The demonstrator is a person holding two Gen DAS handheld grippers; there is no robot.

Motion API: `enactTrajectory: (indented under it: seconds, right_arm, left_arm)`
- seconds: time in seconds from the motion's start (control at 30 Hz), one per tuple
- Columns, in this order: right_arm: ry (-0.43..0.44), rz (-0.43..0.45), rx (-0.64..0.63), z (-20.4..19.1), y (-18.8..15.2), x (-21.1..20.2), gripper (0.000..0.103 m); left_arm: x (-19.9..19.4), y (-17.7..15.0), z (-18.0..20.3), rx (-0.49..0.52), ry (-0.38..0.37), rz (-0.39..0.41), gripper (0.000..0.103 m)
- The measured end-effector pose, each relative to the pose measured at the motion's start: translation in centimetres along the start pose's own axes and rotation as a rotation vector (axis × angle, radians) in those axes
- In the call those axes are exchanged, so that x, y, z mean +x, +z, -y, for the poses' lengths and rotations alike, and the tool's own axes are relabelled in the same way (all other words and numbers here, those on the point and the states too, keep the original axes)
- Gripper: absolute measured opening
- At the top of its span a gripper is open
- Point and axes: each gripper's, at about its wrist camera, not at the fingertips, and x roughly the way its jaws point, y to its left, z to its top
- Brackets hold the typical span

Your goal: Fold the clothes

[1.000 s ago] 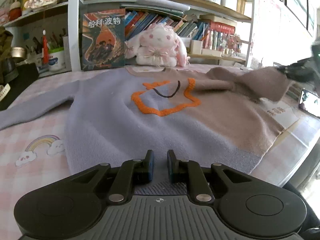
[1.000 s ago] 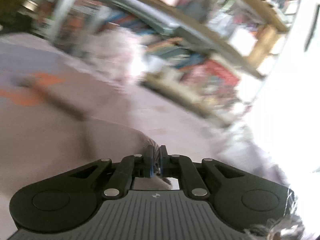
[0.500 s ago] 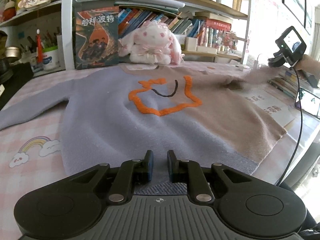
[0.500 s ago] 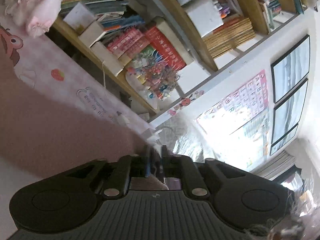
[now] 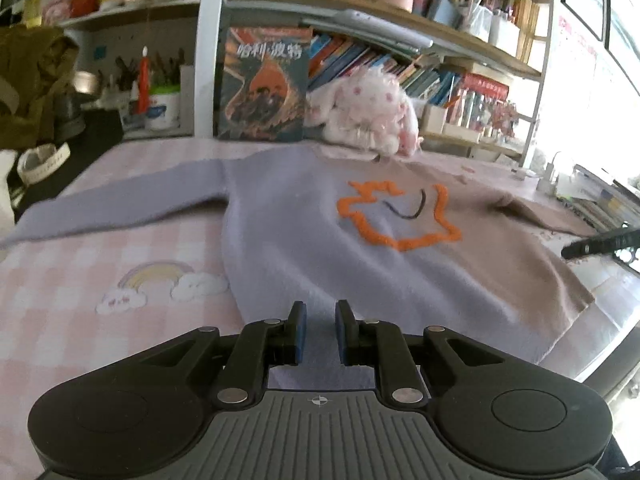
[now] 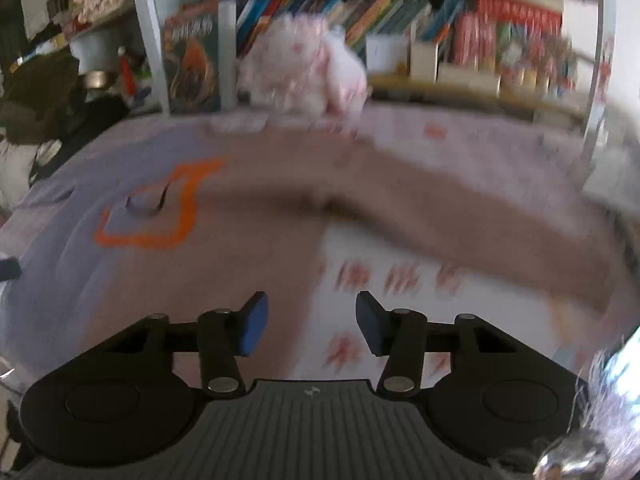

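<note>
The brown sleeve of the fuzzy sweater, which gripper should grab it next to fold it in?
Probably the right gripper. Its jaws are wide open and the brown sleeve lies stretched out just ahead of it. The left gripper sits at the purple-and-brown sweater's hem, farther away.

A lilac-and-tan sweater [image 5: 320, 248] lies flat on the table, sleeves outspread.

Bare checked tablecloth [image 5: 60, 280] lies open beside the sweater [image 5: 304, 248]. The far edge is blocked by a plush rabbit [image 5: 364, 116], upright book [image 5: 262, 84] and shelving [image 5: 460, 28].
</note>
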Motion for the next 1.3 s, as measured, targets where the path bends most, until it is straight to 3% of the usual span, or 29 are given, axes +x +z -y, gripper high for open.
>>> enactTrajectory:
  seconds: [0.1,0.13,0.23,0.33,0.4,0.53,0.67,0.9,0.97,1.07,1.1,1.17,1.3]
  right_arm:
    - [0.014,-0.025,0.003,-1.2,-1.4,0.5,0.035]
    - [0.015,-0.025,0.006,-1.5,-1.8,0.5,0.026]
    - [0.024,-0.024,0.022,-2.0,-2.7,-0.3,0.011]
    - [0.149,-0.021,0.085,-2.7,-3.2,-3.2,0.007]
    - [0.208,-0.010,0.103,-3.2,-3.6,-4.7,0.007]
    - [0.162,-0.004,0.104,-3.3,-4.0,-4.4,0.009]
    - [0.116,0.003,0.106,-3.3,-4.5,-4.1,0.034]
    - [0.063,0.005,0.110,-3.6,-5.5,-2.2,0.030]
    - [0.054,0.011,0.090,-3.7,-5.5,-2.1,0.012]
    - [0.014,0.028,0.027,-3.8,-5.1,-1.7,0.009]
    - [-0.028,0.041,-0.004,-3.7,-4.8,-1.4,0.008]
    - [-0.107,0.066,-0.032,-3.0,-3.8,-0.3,0.006]
    - [-0.232,0.103,-0.044,-1.3,-1.5,2.8,0.005]
  left_arm:
    - [0.1,-0.5,-0.6,-0.017,0.011,-0.014,0.017]
    - [0.1,-0.6,-0.8,-0.023,0.014,-0.019,0.017]
    - [0.1,-0.8,-1.0,-0.033,0.026,-0.023,0.017]
    - [0.0,-0.9,-1.4,-0.028,0.032,-0.027,0.017]
    - [-0.1,-0.9,-1.7,-0.031,0.037,-0.033,0.017]
    - [-0.4,-0.8,-2.5,-0.046,0.046,-0.032,0.022]
    - [-0.7,-0.9,-3.2,-0.074,0.068,-0.031,0.044]
    - [0.0,-1.0,-3.9,-0.145,0.029,-0.041,0.046]
    - [0.2,-0.9,-3.8,-0.150,0.029,-0.036,0.044]
    - [0.7,-0.9,-3.4,-0.143,0.030,-0.029,0.037]
    - [0.9,-0.9,-3.1,-0.140,0.024,-0.028,0.027]
    - [1.3,-0.9,-2.5,-0.116,0.005,-0.031,0.017]
    - [2.2,-0.7,-1.1,-0.032,0.011,-0.031,0.010]
